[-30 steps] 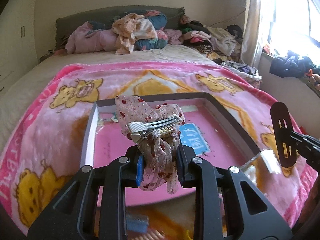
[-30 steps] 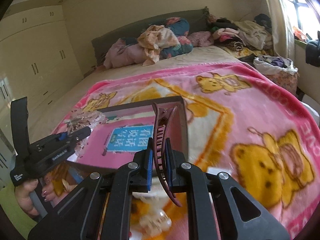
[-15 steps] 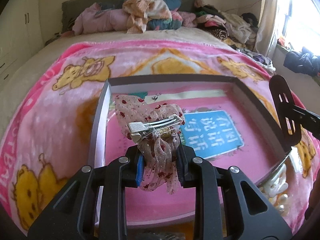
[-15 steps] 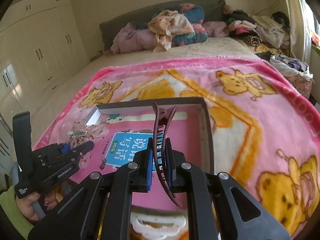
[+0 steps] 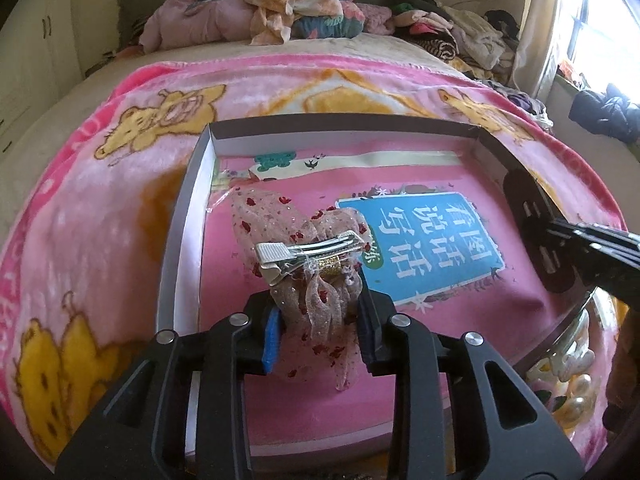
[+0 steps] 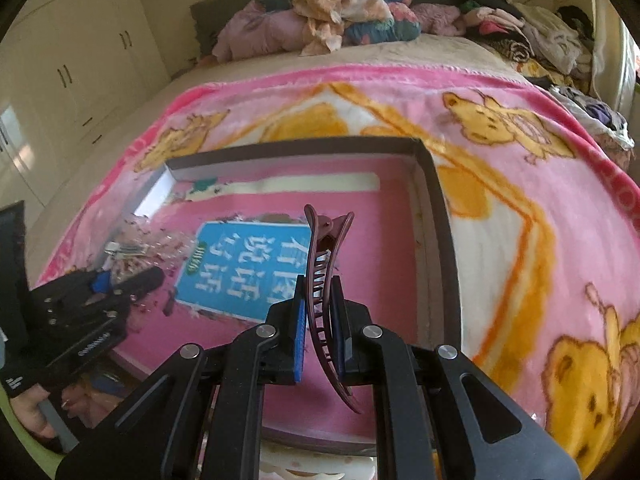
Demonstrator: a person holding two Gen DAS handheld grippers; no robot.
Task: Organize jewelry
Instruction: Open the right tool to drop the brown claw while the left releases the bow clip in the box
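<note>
While the left tongs (image 5: 316,332) loosen on the bow clip (image 5: 308,256) above the box (image 5: 180,240), it may drop askew. Right tongs (image 6: 320,334) clamp the claw clip (image 6: 326,280) fully; its tip could snag the box wall.

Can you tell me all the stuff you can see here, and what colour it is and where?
bow hair clip: one, pinkish mesh with red spots and a silver clip, between the left gripper's jaws, over the box
claw hair clip: one, dark maroon, clamped in the right gripper, over the box
box: one, dark rim, white walls, on the blanket
book: one, pink with a blue label, flat inside the box
blanket: one, pink with yellow bears, on the bed
clothes pile: one heap, mixed colours, at the bed's far end
wardrobe: cream, along the left wall
left gripper: black, jaws just been opening
right gripper: black, shut
</note>
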